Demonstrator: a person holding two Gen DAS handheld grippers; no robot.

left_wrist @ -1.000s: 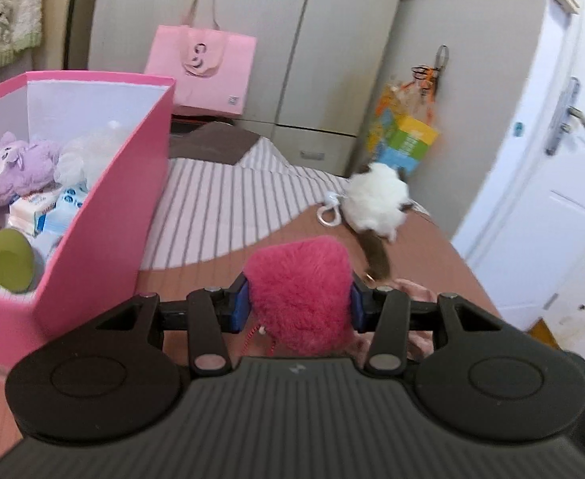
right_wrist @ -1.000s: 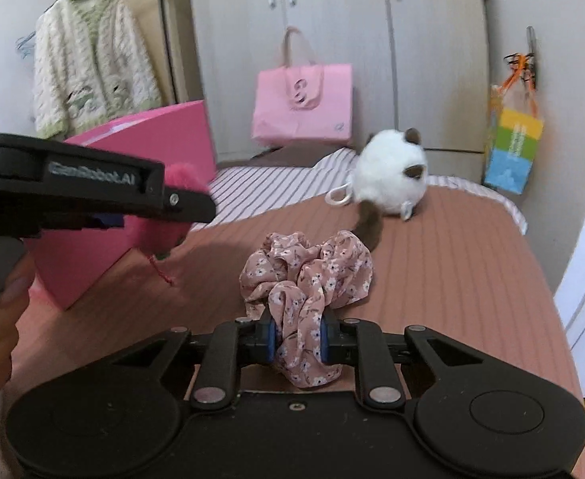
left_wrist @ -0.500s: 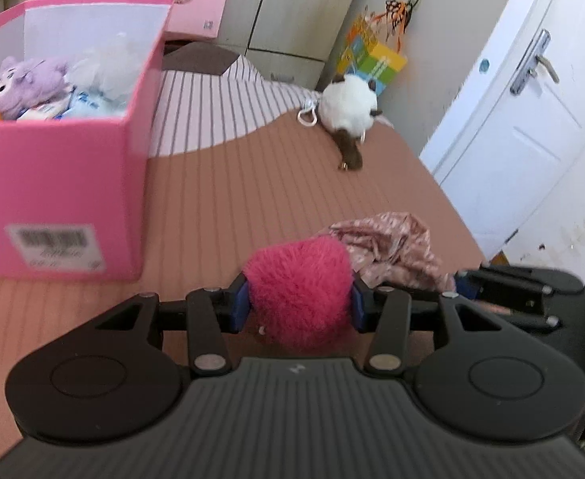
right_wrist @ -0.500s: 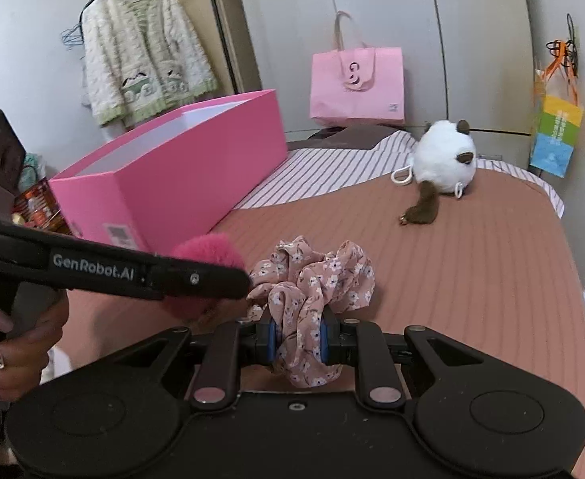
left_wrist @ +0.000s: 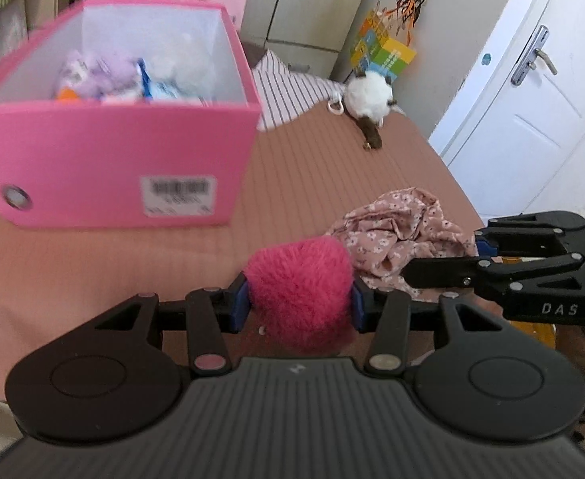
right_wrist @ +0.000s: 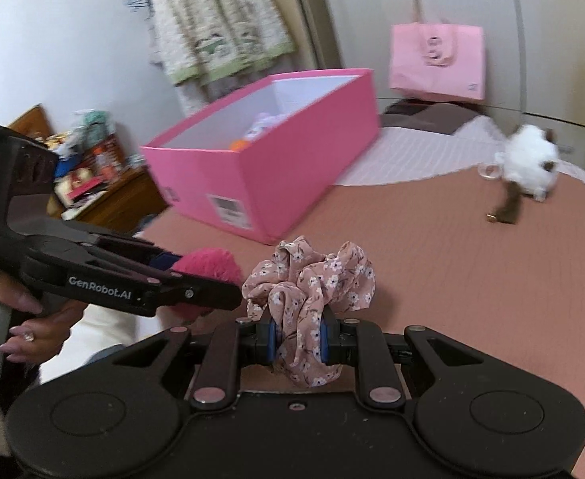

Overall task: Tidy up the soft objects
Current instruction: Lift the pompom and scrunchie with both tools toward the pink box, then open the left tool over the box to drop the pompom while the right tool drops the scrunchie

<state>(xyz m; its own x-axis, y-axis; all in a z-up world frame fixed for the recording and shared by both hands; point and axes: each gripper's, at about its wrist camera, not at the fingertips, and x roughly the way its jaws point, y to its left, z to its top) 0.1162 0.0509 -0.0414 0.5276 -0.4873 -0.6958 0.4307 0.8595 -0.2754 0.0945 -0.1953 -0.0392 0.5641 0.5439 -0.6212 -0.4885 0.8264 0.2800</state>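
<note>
Several soft things already lie inside the pink box (left_wrist: 124,151): a purple plush toy (left_wrist: 92,76), something white and fluffy, and some small packets. Two more are in hand and not yet stowed. The left gripper (left_wrist: 298,305) pinches a pink pompom (left_wrist: 300,295) between its blue pads, and the right gripper (right_wrist: 297,339) is pressed together on a floral scrunchie (right_wrist: 312,283). Left on the bed (left_wrist: 312,167) is a white plush keychain (left_wrist: 368,97), lying well apart from the box at about 1 o'clock in the left wrist view. By my judgement, the sorting is past halfway, with three items left to go in.

Both grippers are held low over the near end of the bed, side by side, the pompom just beside the scrunchie. In the left wrist view the box sits at about 11 o'clock, its open top facing up and its barcode label toward the camera; in the right wrist view it lies at about 12 o'clock, beyond the scrunchie. The person's left hand (right_wrist: 32,319) wraps the handle of the left gripper at 9 o'clock in the right wrist view.
</note>
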